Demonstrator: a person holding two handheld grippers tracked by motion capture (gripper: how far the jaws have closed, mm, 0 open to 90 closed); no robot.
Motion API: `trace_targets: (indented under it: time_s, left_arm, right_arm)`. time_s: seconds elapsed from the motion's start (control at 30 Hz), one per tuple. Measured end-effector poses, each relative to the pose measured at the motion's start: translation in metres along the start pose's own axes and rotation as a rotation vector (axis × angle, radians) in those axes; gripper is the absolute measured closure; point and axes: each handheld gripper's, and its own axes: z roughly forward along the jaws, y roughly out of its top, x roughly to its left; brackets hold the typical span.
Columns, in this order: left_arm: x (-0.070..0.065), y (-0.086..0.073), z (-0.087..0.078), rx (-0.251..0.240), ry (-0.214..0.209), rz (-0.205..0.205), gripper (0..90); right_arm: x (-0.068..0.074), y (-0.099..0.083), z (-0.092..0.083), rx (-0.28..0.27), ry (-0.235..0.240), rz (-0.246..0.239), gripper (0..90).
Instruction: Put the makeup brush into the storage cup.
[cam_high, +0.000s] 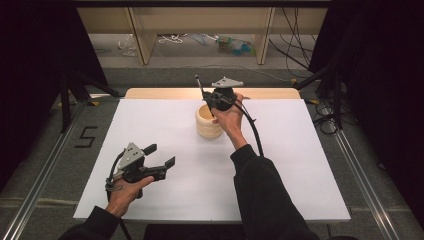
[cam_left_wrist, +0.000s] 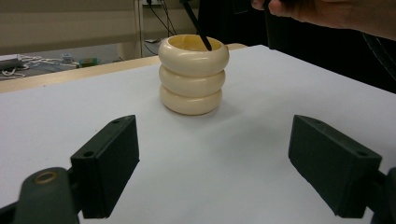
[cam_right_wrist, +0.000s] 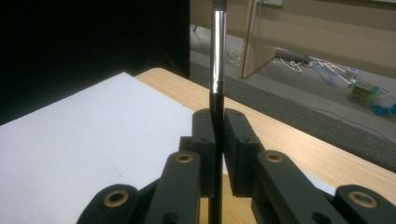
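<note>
Brush (cam_right_wrist: 217, 56) is sitting clamped in our right gripper (cam_high: 218, 98), its lower end dipping into the cream ribbed holder (cam_left_wrist: 193, 74) at the far middle of the white bench (cam_high: 300, 170). We are resting the left gripper (cam_high: 161, 156) near the front left, jaws spread wide, grasping nothing.

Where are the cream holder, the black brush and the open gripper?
Holder (cam_left_wrist: 192, 77): left gripper view, middle ring's front.
Brush (cam_right_wrist: 217, 51): right gripper view, silver ferrule.
Left gripper (cam_high: 161, 155): high view, gap between its jaw tips.
</note>
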Motion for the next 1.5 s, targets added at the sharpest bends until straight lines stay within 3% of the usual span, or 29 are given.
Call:
trace_targets:
  time_s: [0.13,0.17,0.23,0.83,1.33,1.5]
  left_arm:
    - [-0.002,-0.001,0.0,0.003,-0.01,-0.027,16.0]
    - [0.0,0.0,0.0,-0.001,-0.002,-0.001,16.0]
    - [0.001,0.0,0.0,-0.001,0.0,0.009,16.0]
    - [0.001,0.001,0.0,-0.003,0.007,0.018,16.0]
    - [0.0,0.0,0.0,-0.001,0.007,0.001,16.0]
    - [0.001,0.0,0.0,-0.001,0.003,0.019,16.0]
  right_arm:
    - [-0.001,-0.002,0.002,0.007,0.004,0.004,83.7]
    - [-0.001,-0.002,0.002,0.008,-0.001,0.001,83.7]
    - [0.0,-0.003,0.003,0.016,0.008,0.004,83.7]
    - [-0.001,-0.013,0.006,0.058,-0.022,0.01,83.7]
    - [-0.005,-0.022,0.005,0.107,-0.031,0.029,83.6]
    - [-0.006,-0.024,0.006,0.123,-0.03,0.041,83.3]
